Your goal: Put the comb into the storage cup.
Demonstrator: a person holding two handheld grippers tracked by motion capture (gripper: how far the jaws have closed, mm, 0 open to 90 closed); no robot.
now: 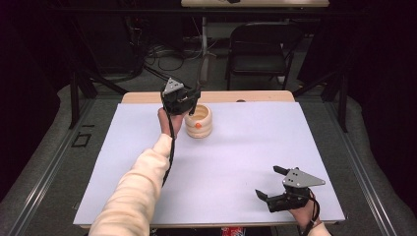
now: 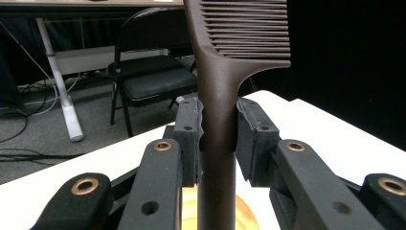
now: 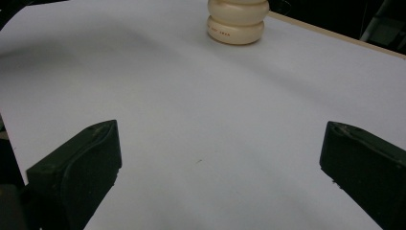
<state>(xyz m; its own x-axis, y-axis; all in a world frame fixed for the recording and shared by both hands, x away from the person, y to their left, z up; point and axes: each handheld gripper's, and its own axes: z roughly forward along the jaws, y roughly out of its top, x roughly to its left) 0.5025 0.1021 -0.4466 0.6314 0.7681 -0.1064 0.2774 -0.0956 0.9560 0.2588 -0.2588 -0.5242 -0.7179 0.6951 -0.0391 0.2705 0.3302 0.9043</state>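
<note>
My left gripper [image 1: 195, 97] is held up at the far middle of the table, shut on the handle of a dark brown comb [image 2: 218, 91]. The comb stands upright with its teeth at the top, and both pads [image 2: 190, 129] press on its handle. Its lower end reaches down into a cream ridged cup [image 1: 199, 121] directly below, whose wooden inside [image 2: 246, 218] shows under the jaws. The cup has an orange spot on its side. My right gripper [image 1: 268, 181] rests near the front right edge, open with nothing between its jaws [image 3: 222, 158], pointing toward the cup [image 3: 237, 21].
A white sheet [image 1: 236, 162] covers the table, with a wooden strip [image 1: 255, 96] bare along the far edge. Beyond it stand a black folding chair [image 1: 260, 49], a white table leg and cables on the floor.
</note>
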